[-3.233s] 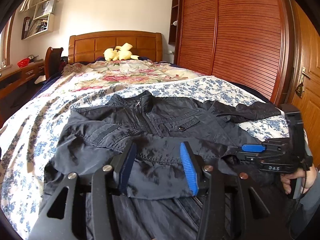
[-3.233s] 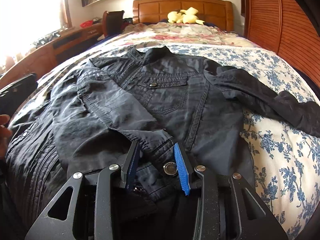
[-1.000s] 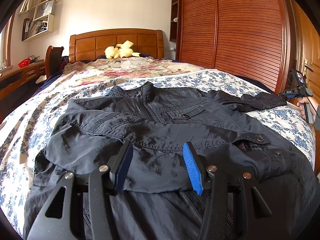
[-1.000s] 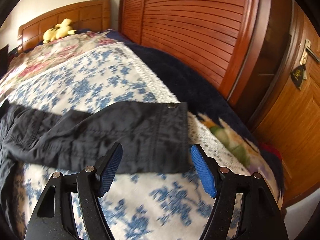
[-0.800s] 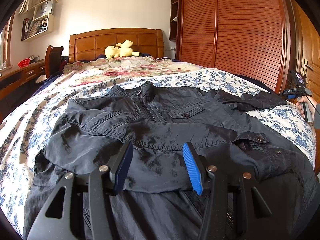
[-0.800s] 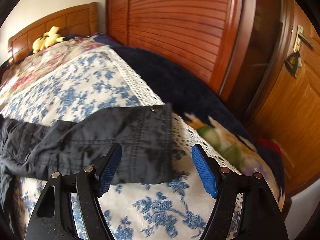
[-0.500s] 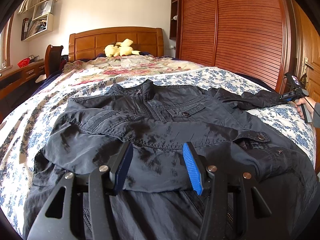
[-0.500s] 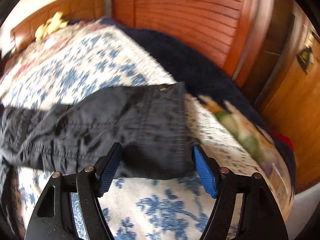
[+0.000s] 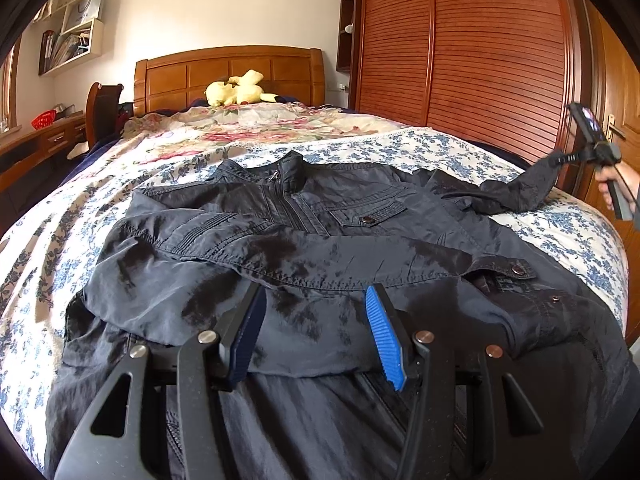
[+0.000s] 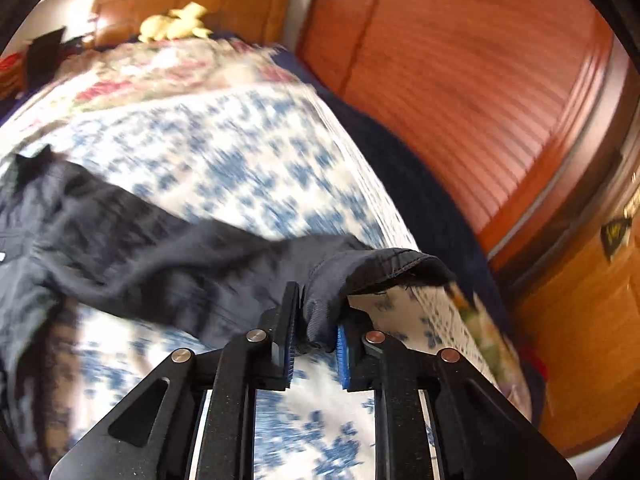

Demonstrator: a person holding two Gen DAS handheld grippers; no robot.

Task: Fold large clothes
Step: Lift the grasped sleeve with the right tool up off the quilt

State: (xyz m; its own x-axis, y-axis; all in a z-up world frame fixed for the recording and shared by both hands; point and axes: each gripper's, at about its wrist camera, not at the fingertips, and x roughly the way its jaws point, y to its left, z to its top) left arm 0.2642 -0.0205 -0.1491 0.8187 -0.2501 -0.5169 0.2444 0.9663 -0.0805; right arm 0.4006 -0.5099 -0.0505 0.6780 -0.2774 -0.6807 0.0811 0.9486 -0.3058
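A dark navy jacket [image 9: 312,240] lies face up on the bed, collar toward the headboard. One sleeve is folded across its front. My left gripper [image 9: 314,336] is open and empty, low over the jacket's lower part. My right gripper [image 10: 316,336] is shut on the cuff [image 10: 360,272] of the other sleeve and holds it lifted off the bedspread at the bed's right side. In the left wrist view the right gripper [image 9: 560,159] holds that sleeve [image 9: 516,192] up at the far right.
The bed has a blue-flowered spread [image 9: 420,148] and a wooden headboard [image 9: 228,72] with a yellow plush toy [image 9: 240,88]. A slatted wooden wardrobe [image 9: 480,60] stands close along the right side. A desk and chair [image 9: 100,108] stand at the left.
My right gripper has closed on the sleeve cuff and lifted it off the bedspread. The left gripper has stayed still and open over the jacket.
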